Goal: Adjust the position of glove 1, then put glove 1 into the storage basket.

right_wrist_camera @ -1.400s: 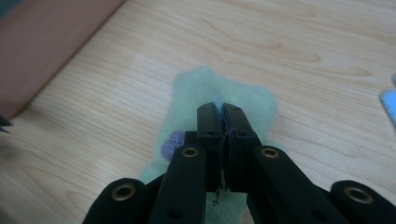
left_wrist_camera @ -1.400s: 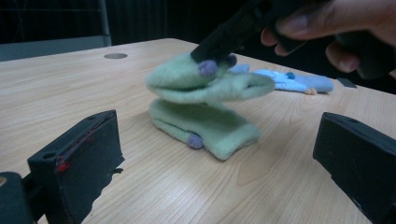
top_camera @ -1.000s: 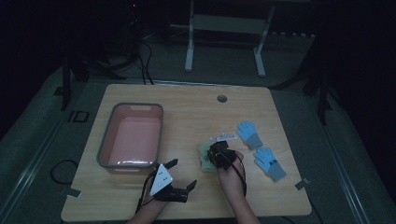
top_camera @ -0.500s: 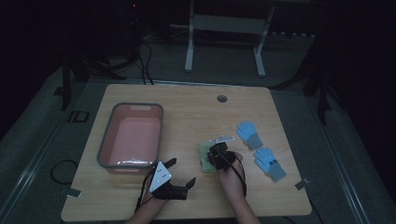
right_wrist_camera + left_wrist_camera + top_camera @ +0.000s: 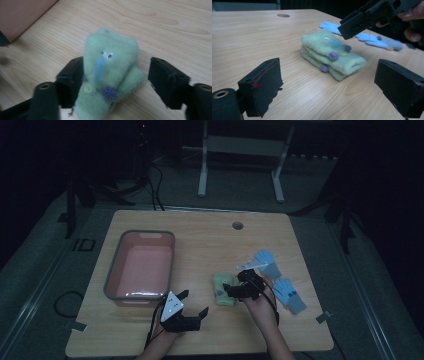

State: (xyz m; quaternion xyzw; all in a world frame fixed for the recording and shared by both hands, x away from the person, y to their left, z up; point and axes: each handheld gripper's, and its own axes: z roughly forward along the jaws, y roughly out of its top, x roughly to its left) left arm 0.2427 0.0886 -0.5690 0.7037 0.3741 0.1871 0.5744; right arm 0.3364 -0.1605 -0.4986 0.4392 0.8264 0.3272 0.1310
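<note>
A folded pair of fuzzy green gloves (image 5: 223, 290) with purple dots lies mid-table. My right gripper (image 5: 234, 281) hovers at its right end. Its jaws have just been opening, and in the right gripper view they stand wide on either side of the green gloves (image 5: 110, 62), so the right gripper (image 5: 120, 80) is open. My left gripper (image 5: 194, 302) rests near the front edge, open with nothing between its jaws, which have just been closing slightly. In the left gripper view (image 5: 330, 85) the green gloves (image 5: 329, 52) lie ahead, under a jaw of the right gripper (image 5: 362, 20).
A pink tub (image 5: 112, 287) with a grey rim stands at the left of the wooden table (image 5: 200, 235). Two light blue gloves (image 5: 267, 262) (image 5: 290, 295) lie right of the green pair. A round cable hole (image 5: 237, 225) sits near the far edge.
The right gripper's jaws have gone from shut on the green gloves to wide apart, and that hand has shifted slightly to the right. The left gripper has kept its place.
</note>
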